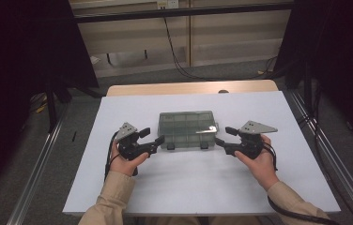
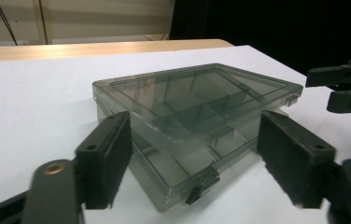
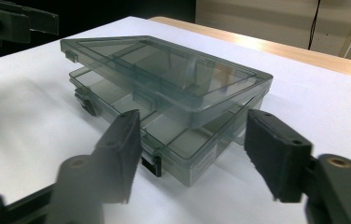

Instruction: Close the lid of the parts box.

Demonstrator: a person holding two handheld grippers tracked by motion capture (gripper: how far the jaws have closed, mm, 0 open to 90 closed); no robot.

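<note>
Jaws of the left gripper [image 1: 159, 139] and right gripper [image 1: 218, 139] stand apart, gripping nothing. Between both lies the compartment box [image 1: 187, 128], lid slightly ajar, one front corner just ahead of each.

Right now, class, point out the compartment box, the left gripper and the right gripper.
compartment box [image 1: 186, 124], high view, middle of its lid.
left gripper [image 1: 159, 140], high view, between its fingertips.
right gripper [image 1: 218, 140], high view, between its fingertips.

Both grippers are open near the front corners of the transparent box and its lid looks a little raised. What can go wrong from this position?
1. The lid sits ajar above the compartment box, latches undone; a lift by it could swing it open.
2. The left gripper and right gripper stand open at opposite front corners; an uneven push could slide the box on the white sheet.
</note>
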